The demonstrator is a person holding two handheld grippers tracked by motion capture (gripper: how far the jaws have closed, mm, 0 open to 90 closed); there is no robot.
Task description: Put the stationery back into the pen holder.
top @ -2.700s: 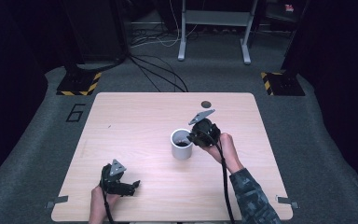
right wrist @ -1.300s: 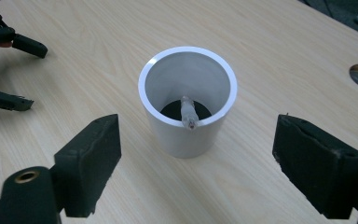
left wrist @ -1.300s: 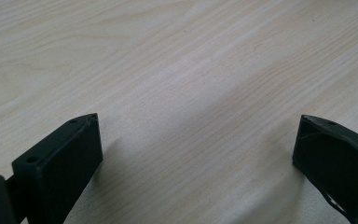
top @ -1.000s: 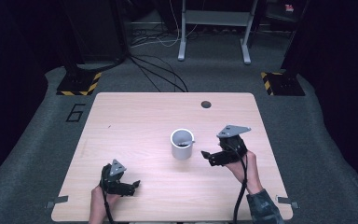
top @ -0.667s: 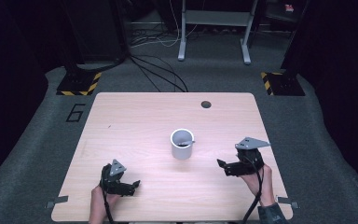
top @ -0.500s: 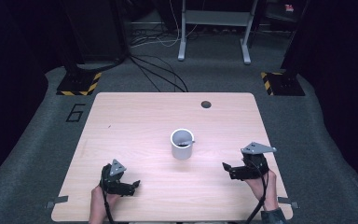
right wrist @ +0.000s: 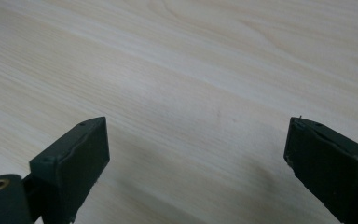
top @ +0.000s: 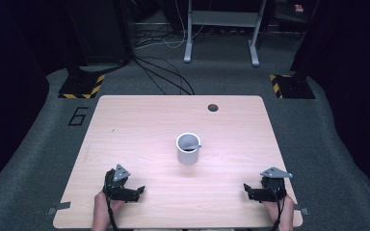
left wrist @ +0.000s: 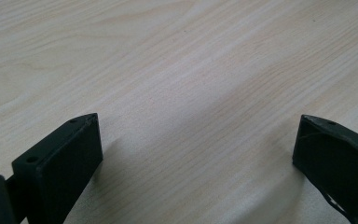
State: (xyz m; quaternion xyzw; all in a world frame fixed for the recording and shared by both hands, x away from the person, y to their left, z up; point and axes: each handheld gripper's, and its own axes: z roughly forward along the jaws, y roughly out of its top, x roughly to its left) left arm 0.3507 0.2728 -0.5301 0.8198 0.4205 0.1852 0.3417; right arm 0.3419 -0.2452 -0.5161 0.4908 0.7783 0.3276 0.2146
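Note:
A white mug (top: 188, 148) stands upright near the middle of the light wooden table (top: 139, 120), with something dark inside it. My left gripper (top: 137, 191) rests low on the table's front left, open, with bare wood between its jaws (left wrist: 198, 158). At the front right my right gripper (top: 247, 189) also lies on the table, open, and its jaws frame nothing but wood grain (right wrist: 196, 154). Both grippers are well apart from the mug.
A small dark round hole (top: 213, 107) sits near the table's far edge. Beyond the table are grey carpet, black cables (top: 166, 79), a metal stand's legs (top: 219, 33) and yellow-black striped feet (top: 83, 85).
My right gripper has drawn back from beside the mug to the table's front right corner and come to rest there. The left gripper and the mug have stayed put.

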